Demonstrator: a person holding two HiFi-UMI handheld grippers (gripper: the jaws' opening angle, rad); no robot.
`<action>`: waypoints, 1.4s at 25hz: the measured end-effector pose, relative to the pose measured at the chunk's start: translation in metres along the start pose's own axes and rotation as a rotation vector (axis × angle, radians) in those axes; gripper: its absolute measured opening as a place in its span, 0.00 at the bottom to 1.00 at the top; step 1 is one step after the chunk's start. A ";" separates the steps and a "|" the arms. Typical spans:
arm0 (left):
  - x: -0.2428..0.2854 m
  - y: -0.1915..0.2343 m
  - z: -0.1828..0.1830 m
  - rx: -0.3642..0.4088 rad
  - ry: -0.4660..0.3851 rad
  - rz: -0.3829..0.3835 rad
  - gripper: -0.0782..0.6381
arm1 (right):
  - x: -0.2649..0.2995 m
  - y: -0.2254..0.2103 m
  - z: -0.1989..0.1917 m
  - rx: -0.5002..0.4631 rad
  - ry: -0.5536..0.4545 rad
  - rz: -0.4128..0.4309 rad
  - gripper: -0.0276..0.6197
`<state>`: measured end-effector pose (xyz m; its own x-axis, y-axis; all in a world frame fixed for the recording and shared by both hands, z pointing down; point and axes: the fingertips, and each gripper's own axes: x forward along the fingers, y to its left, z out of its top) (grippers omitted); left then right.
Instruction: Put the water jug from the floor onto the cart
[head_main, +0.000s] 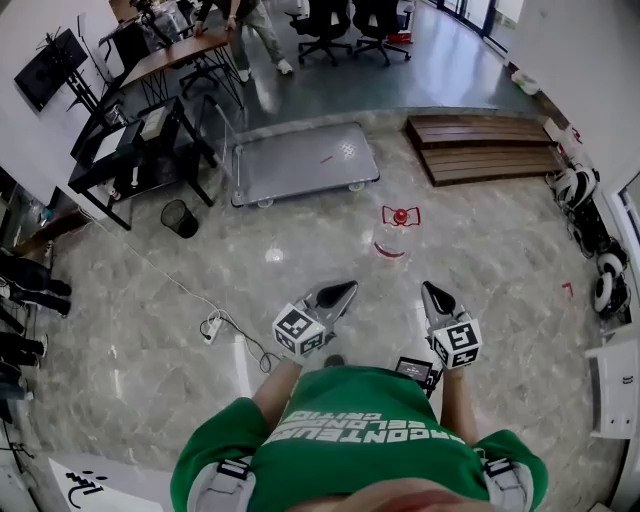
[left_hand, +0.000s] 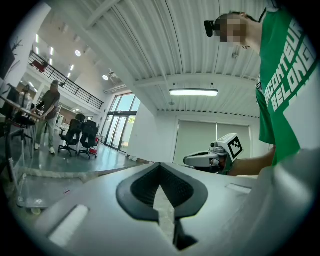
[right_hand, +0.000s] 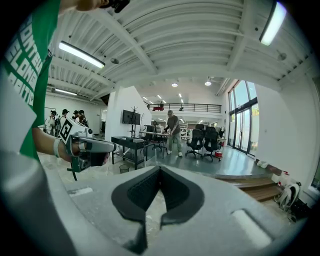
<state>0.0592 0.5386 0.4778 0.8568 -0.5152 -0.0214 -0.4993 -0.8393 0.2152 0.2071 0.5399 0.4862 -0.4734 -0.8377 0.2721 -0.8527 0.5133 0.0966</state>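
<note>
The water jug (head_main: 392, 236) stands on the floor (head_main: 480, 270) just ahead of the person and well apart from the cart (head_main: 300, 162). The left gripper (head_main: 342, 292) and right gripper (head_main: 431, 292) are both closed, with nothing between their jaws. The step in hand looks like the approach, so both should open wide before settling on opposite sides of the jug (clear, smooth, probably heavy). A two-sided hold near the red cap (head_main: 400, 215) would likely stop it slipping on the lift.

Marble floor (head_main: 490, 265), bearing water jug (head_main: 391, 240), cart (head_main: 295, 165), bin (head_main: 180, 217)
</note>
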 end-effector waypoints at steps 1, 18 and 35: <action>-0.002 0.004 0.001 -0.002 -0.001 -0.003 0.13 | 0.004 0.002 0.002 -0.002 0.002 -0.002 0.03; 0.016 0.058 -0.015 -0.046 0.047 -0.019 0.13 | 0.057 -0.013 -0.012 0.027 0.053 -0.006 0.03; 0.127 0.125 0.013 -0.020 0.038 0.087 0.13 | 0.143 -0.131 0.010 0.013 0.010 0.096 0.03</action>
<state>0.1034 0.3657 0.4890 0.8149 -0.5786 0.0354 -0.5696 -0.7878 0.2344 0.2486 0.3515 0.5029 -0.5509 -0.7827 0.2896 -0.8063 0.5887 0.0573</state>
